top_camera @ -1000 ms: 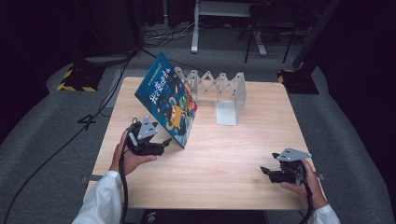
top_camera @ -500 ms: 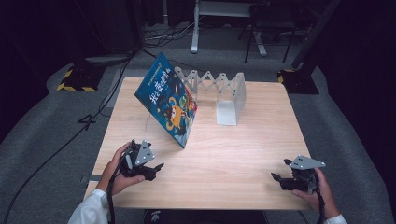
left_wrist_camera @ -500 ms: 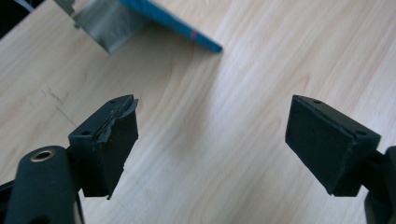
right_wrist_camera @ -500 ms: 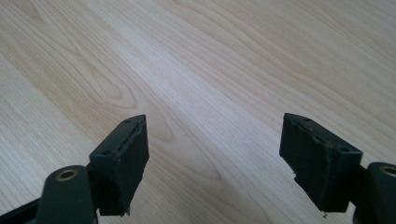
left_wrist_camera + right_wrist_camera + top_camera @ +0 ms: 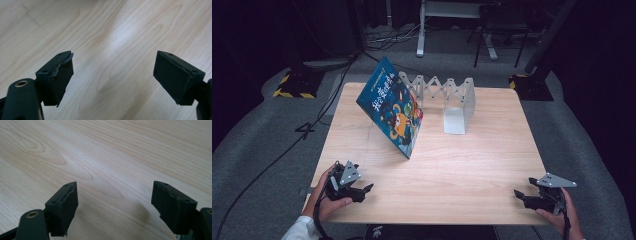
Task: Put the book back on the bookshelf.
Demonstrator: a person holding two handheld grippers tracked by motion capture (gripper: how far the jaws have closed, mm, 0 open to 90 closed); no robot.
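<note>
The table (image 5: 462,165) is light wood, smooth, with wavy grain lines and a soft shine. The book (image 5: 392,107) has a glossy paper cover. The rack (image 5: 452,97) near the far edge looks like white painted metal. The fingers (image 5: 56,77) of the left gripper (image 5: 362,189) are matt black, maybe rubber, with rough, worn edges. The grey plate on the right gripper (image 5: 524,196) looks like dull metal.

Blue illustrated book (image 5: 393,114), white rack (image 5: 452,97), pale wood-grain table (image 5: 462,160).

The blue book (image 5: 392,114) carries large yellow Chinese characters across its cover. They are too blurred to read. No other writing is legible.
</note>
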